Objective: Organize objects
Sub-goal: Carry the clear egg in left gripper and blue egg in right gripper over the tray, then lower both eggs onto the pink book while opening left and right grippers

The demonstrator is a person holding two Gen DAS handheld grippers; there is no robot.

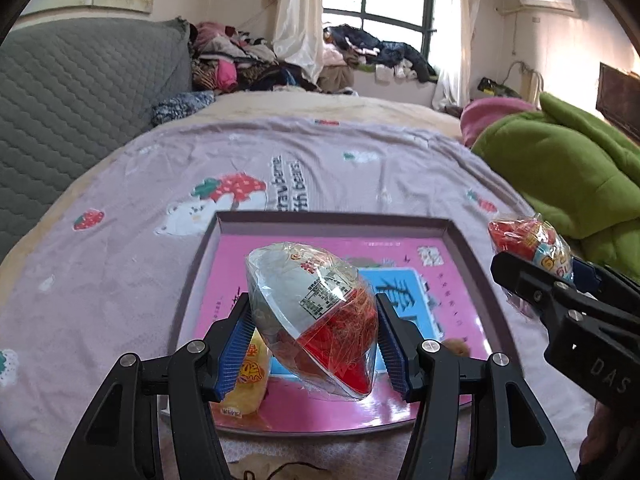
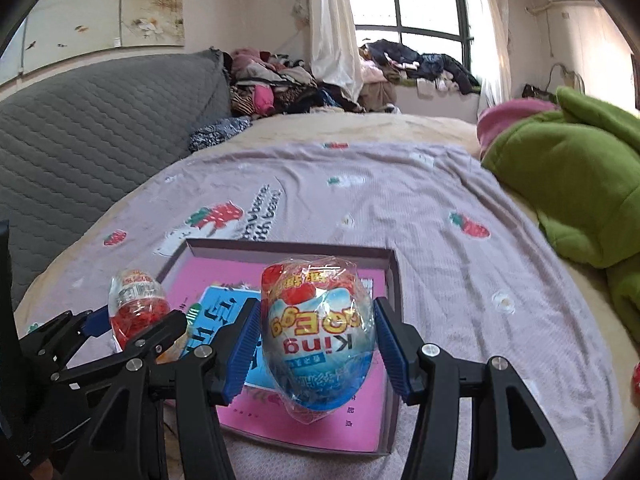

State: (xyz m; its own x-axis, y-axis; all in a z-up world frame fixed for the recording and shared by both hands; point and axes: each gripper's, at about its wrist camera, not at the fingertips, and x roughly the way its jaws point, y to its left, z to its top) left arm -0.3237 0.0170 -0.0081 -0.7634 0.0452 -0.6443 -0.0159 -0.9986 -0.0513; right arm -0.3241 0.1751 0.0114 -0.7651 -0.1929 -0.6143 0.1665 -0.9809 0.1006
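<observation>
While both eggs hang over the box (image 1: 460, 240) on the bed (image 1: 132, 264), we should lower each slowly and release low, since foil slips. Left tongs (image 1: 314, 340) clamp the red egg (image 1: 316, 320), frame centre, long axis tilted, red end lower right. Right tongs (image 2: 318, 348) clamp the blue egg (image 2: 318, 336), upright, blue end down.

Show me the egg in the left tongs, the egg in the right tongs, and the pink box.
Red and silver egg (image 1: 316, 316), left wrist view, label side.
Blue egg (image 2: 320, 340), right wrist view, printed front.
Pink box (image 2: 394, 280), right wrist view, right wall.
</observation>
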